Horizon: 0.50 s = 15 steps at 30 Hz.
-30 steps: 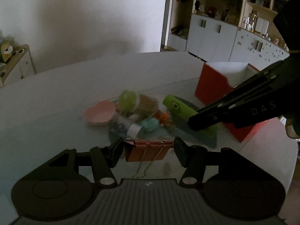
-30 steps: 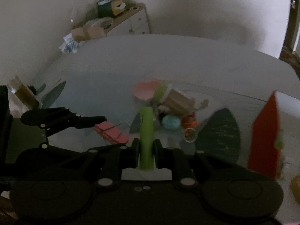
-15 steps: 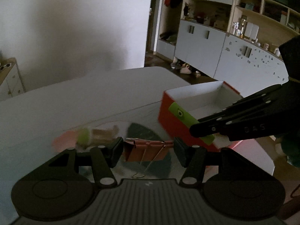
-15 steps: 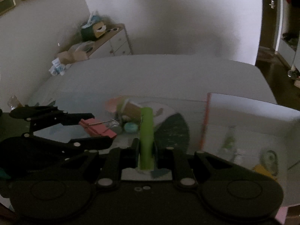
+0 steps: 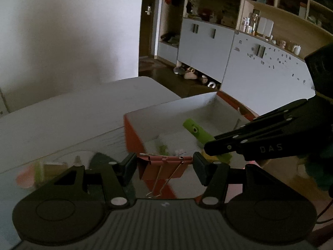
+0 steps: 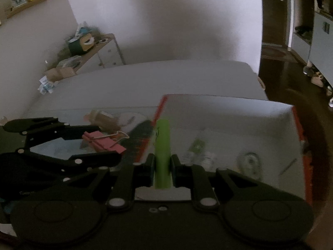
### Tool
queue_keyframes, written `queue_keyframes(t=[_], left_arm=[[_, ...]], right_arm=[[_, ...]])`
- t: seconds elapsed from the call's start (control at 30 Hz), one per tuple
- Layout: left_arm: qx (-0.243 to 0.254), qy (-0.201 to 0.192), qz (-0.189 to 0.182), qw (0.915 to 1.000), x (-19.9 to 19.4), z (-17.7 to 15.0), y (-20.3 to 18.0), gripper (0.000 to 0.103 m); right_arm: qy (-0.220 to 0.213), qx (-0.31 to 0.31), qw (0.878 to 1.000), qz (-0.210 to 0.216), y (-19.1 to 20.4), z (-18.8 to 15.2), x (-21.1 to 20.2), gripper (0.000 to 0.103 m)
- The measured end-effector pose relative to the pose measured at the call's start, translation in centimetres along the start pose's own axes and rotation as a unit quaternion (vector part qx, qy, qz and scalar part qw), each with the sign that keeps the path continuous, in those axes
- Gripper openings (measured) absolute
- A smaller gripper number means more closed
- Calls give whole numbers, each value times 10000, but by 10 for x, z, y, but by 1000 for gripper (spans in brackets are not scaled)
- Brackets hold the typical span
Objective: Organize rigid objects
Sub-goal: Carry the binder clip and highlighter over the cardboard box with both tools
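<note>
Right wrist view: the right gripper [image 6: 162,167] is clamping a green tube [image 6: 162,145] over the red box [image 6: 299,129], which is already holding several small items. The left gripper [image 5: 164,164] is gripping a pink binder clip [image 5: 164,165] at the box's near corner; blurred toys [image 6: 104,120] are still waiting on the table [image 6: 145,79].

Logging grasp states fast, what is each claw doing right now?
Left claw: closed on the pink binder clip.
Right claw: closed on the green tube, over the red box.
</note>
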<state>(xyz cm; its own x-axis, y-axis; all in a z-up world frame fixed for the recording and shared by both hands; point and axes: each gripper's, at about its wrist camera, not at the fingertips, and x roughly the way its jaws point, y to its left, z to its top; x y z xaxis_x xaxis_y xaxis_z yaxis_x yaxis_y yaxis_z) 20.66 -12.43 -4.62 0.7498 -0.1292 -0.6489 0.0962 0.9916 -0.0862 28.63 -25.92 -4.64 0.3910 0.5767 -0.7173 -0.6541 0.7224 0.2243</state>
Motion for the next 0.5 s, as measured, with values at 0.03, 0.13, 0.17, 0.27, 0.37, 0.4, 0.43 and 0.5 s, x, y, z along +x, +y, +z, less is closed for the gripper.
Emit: queue_keyframes(t=[0.03, 0.13, 0.17, 0.27, 0.37, 0.4, 0.43, 0.5], left_arm=[[15, 18, -13, 10000, 4, 2, -5, 58], [37, 86, -23, 10000, 18, 6, -16, 58], [34, 116, -31, 9999, 23, 7, -19, 58], [26, 245, -15, 9997, 39, 11, -27, 58], [5, 401, -2, 9992, 54, 15, -33, 58], [8, 437, 4, 9990, 60, 16, -35, 58], [11, 468, 27, 9989, 66, 18, -37, 58], [20, 535, 68, 9985, 77, 20, -40, 58]], right_arm=[[2, 13, 10000, -35, -5, -1, -1, 15], [11, 65, 9999, -104, -21, -3, -4, 15], [15, 74, 9999, -134, -27, -4, -4, 15], [61, 154, 9997, -180, -46, -5, -3, 15], [108, 195, 9995, -238, -63, -3, -1, 15], [119, 196, 9994, -268, -68, -3, 0, 15], [126, 174, 9993, -321, -72, -2, 2, 15], [170, 216, 9990, -361, -82, 1, 8, 15]])
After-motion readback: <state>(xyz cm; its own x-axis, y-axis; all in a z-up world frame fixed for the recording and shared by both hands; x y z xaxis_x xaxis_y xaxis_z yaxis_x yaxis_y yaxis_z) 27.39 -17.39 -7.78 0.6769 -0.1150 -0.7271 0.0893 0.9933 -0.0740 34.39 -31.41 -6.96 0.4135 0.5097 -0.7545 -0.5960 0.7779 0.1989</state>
